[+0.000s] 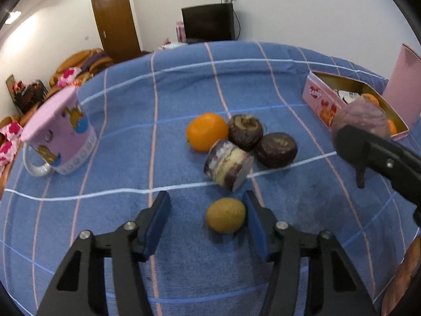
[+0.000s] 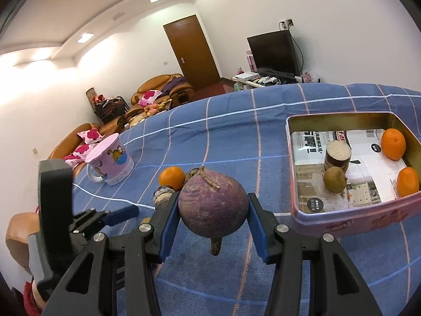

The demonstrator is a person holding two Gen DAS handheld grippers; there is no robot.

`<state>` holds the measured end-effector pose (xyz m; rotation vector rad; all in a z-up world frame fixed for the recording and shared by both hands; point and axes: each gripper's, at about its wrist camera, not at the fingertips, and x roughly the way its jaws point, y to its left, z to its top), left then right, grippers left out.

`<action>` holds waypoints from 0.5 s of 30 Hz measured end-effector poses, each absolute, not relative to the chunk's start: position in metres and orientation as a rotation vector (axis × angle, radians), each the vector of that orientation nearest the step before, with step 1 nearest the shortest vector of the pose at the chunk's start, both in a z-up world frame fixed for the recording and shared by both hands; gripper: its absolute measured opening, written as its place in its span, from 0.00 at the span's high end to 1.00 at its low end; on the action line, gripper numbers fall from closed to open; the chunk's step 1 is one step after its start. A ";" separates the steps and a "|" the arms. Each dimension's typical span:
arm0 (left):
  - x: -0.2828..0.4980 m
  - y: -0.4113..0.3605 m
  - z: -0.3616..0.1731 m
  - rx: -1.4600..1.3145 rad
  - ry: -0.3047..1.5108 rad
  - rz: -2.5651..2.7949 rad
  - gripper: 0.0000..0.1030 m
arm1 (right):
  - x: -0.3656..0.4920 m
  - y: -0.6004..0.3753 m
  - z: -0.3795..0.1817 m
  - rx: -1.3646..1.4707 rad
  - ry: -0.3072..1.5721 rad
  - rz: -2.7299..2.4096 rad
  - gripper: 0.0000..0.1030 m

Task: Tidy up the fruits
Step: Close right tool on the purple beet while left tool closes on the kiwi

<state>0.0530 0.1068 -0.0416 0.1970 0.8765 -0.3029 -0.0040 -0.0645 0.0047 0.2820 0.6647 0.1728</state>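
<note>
My left gripper (image 1: pixel 208 202) is open, low over the blue checked cloth, with a brown kiwi (image 1: pixel 225 215) between its fingers, close to the right pad. Beyond it lie a cut purple-and-cream yam piece (image 1: pixel 227 168), an orange (image 1: pixel 206 131) and two dark round tubers (image 1: pixel 245 128) (image 1: pixel 276 149). My right gripper (image 2: pixel 213 208) is shut on a purple turnip (image 2: pixel 213 205), held above the cloth to the left of the pink tin (image 2: pixel 350 223); the turnip also shows in the left wrist view (image 1: pixel 360 117). The tin holds two oranges (image 2: pixel 393 143) (image 2: pixel 407 181), a kiwi (image 2: pixel 335 179) and a yam piece (image 2: pixel 338 155).
An upside-down pink mug (image 1: pixel 59 134) stands on the cloth at the left. The tin's open pink lid (image 1: pixel 402 84) stands up behind the tin (image 1: pixel 319 100). The left gripper's body (image 2: pixel 52 210) is at the left of the right wrist view. Sofas, a door and a TV are behind the table.
</note>
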 end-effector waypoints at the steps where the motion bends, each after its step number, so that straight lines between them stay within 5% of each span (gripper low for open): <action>1: 0.053 0.108 -0.043 0.187 0.882 -0.306 0.43 | -0.004 -0.064 0.005 0.279 0.665 0.173 0.50; 4: 0.053 0.109 -0.045 0.169 0.888 -0.330 0.50 | -0.003 -0.062 0.002 0.275 0.671 0.175 0.50; 7: 0.047 0.104 -0.044 0.182 0.881 -0.376 0.71 | -0.003 -0.062 0.001 0.270 0.674 0.173 0.50; 15: 0.052 0.123 -0.040 0.037 0.883 -0.375 0.72 | -0.004 -0.058 0.003 0.236 0.663 0.171 0.50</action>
